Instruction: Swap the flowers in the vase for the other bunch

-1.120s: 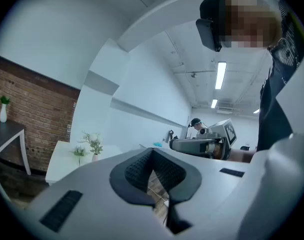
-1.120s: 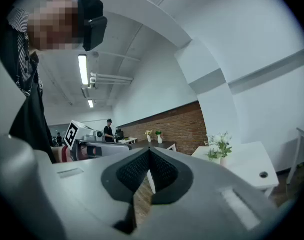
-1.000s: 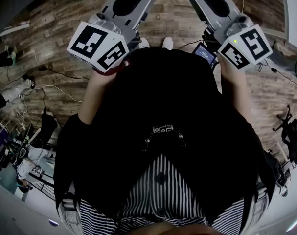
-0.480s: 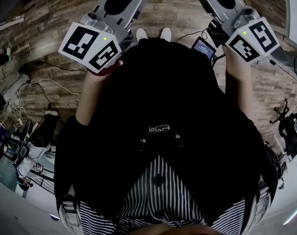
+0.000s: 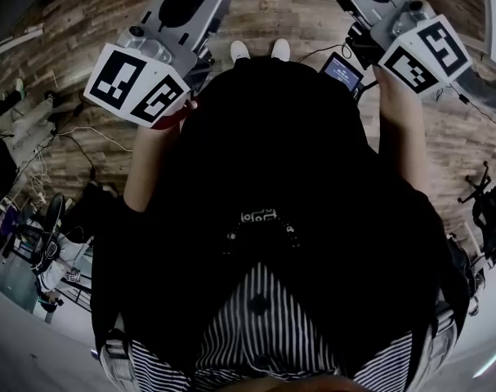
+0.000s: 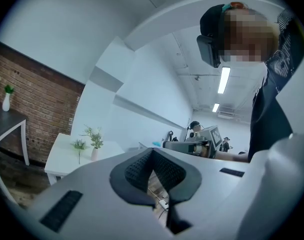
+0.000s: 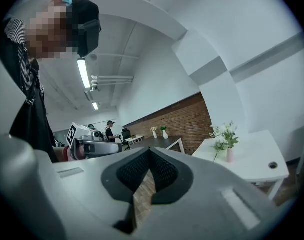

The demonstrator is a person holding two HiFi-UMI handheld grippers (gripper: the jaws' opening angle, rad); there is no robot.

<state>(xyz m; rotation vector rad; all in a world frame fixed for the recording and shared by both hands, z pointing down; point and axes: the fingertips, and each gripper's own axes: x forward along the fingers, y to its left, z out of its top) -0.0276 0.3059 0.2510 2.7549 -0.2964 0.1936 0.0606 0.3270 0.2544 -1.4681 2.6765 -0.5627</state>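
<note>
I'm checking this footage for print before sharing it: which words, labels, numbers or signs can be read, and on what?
No text here can be read.
Small screen beside the right cube: lit lines, too small to read.
White marks on the person's dark front: too blurred to read.
Left cube and right cube: black-and-white square patterns only, no letters.

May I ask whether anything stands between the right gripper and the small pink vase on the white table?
Nothing visible does; the right gripper, jaws shut, faces open room, with the small pink vase to its right.
</note>
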